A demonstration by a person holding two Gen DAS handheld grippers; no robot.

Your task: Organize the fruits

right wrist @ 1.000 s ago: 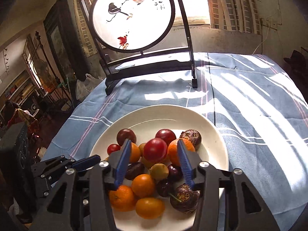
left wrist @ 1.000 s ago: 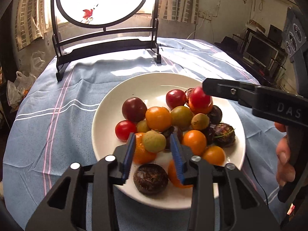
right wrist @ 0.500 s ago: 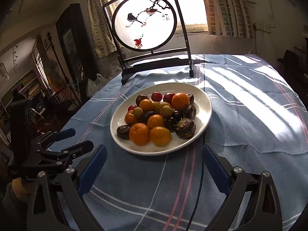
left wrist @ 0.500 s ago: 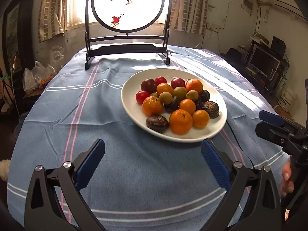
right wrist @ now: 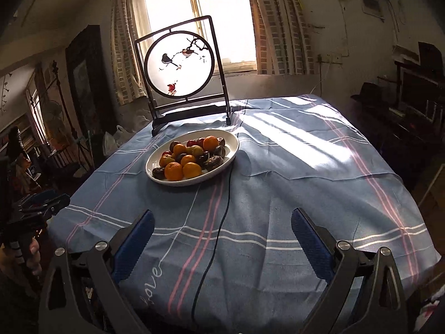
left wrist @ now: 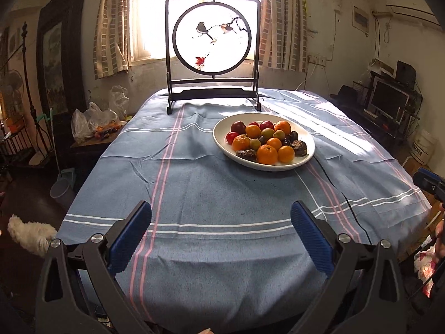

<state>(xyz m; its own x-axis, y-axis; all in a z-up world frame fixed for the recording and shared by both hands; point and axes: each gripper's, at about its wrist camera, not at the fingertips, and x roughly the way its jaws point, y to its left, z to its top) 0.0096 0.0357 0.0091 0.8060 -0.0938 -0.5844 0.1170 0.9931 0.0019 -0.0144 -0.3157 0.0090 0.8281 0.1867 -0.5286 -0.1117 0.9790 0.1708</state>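
Observation:
A white plate point(left wrist: 301, 164) holds a pile of fruits point(left wrist: 264, 140): oranges, red tomatoes, green-yellow fruits and dark passion fruits. It sits on the blue striped tablecloth, right of centre in the left wrist view and left of centre in the right wrist view, where the plate point(right wrist: 230, 154) and fruits point(right wrist: 192, 157) show too. My left gripper point(left wrist: 221, 221) is open and empty, well back from the plate near the table's front edge. My right gripper point(right wrist: 222, 229) is open and empty, also far back from the plate.
A framed round bird screen point(left wrist: 212, 44) stands at the table's far edge by the window. A black cable point(right wrist: 222, 220) runs from the plate over the cloth toward the front. Plastic bags point(left wrist: 91, 119) lie left of the table. A white dog point(left wrist: 30, 235) is on the floor.
Both grippers have pulled back and up from the plate and opened wide. A second ago they were over the fruits; now they are near the table's front edge.

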